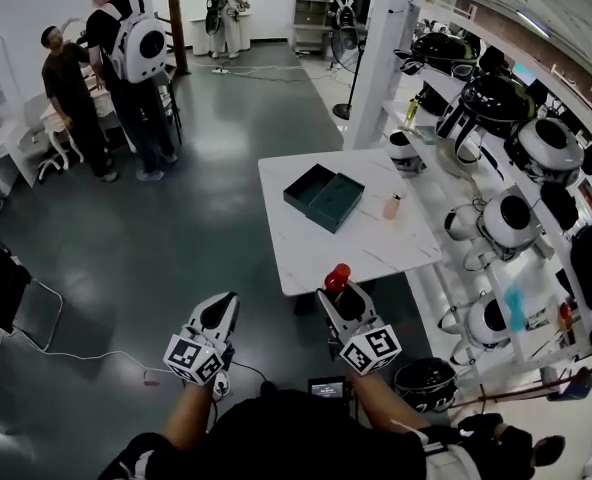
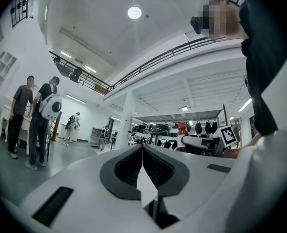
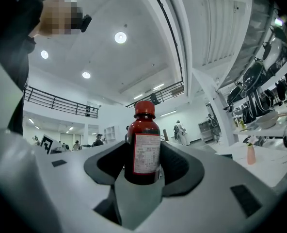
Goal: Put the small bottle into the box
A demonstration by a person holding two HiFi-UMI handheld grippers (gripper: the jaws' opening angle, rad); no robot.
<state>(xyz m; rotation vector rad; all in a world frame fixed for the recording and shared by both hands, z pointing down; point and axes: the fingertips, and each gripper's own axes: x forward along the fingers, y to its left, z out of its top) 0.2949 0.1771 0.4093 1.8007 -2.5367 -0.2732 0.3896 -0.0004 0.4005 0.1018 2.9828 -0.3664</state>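
The right gripper's (image 3: 142,171) jaws clamp the lower body of a small dark-red bottle with a red cap and white label (image 3: 143,147), which stands upright between them by the near edge of the white rectangular table (image 1: 311,253). The left gripper's (image 2: 142,166) jaws are pressed together with nothing between them, off that same edge. A dark green open box (image 1: 323,196) lies near the table's middle.

Big lab hall w/ gear shelves (image 1: 536,268), mezzanine railing (image 2: 148,64), work table (image 1: 306,253)

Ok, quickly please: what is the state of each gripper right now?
Left gripper: closed, jaws together, nothing between them.
Right gripper: closed on the small red bottle, which stands upright between its jaws.
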